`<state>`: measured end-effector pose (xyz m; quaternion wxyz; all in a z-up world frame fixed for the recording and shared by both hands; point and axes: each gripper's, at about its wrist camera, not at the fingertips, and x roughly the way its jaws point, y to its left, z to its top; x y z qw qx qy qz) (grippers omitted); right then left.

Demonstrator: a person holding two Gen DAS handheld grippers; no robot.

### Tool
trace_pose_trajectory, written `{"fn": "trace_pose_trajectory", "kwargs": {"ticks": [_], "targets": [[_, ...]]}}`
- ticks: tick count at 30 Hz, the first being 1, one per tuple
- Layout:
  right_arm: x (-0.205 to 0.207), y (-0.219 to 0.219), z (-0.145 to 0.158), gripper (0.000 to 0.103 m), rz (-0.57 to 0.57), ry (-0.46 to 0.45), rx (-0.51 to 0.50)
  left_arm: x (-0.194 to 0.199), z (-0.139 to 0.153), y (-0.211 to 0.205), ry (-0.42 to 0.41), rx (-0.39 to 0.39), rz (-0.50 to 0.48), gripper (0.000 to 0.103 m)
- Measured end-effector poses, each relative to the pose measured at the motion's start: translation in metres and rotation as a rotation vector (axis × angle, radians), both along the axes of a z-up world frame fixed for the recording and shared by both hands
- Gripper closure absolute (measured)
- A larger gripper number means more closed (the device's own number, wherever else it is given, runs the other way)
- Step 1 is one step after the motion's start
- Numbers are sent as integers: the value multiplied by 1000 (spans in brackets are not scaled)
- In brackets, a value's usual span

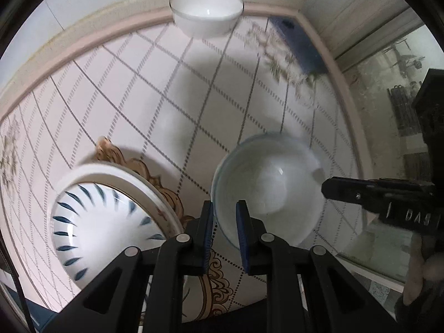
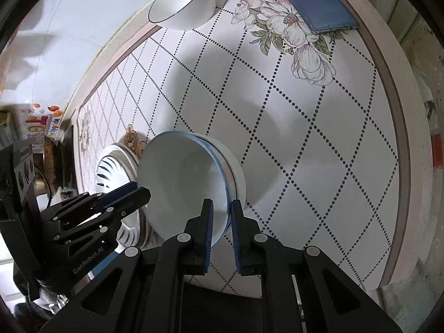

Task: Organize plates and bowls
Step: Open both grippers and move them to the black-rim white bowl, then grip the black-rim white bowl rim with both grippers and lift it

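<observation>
Both grippers' fingers point(image 2: 206, 216) astride bowl point(image 2: 180, 177) rim; patterned plate point(image 1: 111, 208) alongside.

White bowl point(image 2: 183, 183) tilted beside blue-patterned plate point(image 1: 111, 222); another bowl point(image 1: 206, 12) at table's edge.

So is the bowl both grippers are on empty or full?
Empty. The blue-rimmed bowl shows a bare white inside in both views, with the left gripper and right gripper each straddling its rim.
</observation>
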<state>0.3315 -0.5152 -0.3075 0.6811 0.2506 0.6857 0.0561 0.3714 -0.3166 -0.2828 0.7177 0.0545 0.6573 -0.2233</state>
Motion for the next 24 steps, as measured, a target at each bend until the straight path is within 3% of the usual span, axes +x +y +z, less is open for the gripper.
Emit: {"fn": "trace_pose_trajectory", "kwargs": {"ticks": [3, 4, 6, 8, 11, 16, 24], "targets": [[3, -10, 20, 88, -22, -33, 36, 17, 30, 8, -38, -52, 28, 85], [9, -14, 32, 87, -27, -57, 42, 27, 39, 9, -53, -68, 38, 77], [21, -23, 50, 78, -48, -103, 50, 50, 52, 10, -96, -87, 65, 73], [42, -33, 67, 55, -66, -171, 69, 80, 56, 10, -120, -82, 109, 73], [78, -46, 76, 51, -108, -242, 72, 130, 43, 10, -71, -105, 184, 73], [136, -60, 55, 51, -182, -268, 124, 190, 11, 0, 8, -124, 249, 73], [211, -64, -6, 51, -217, -170, 143, 243, -27, -24, 89, -98, 254, 73]]}}
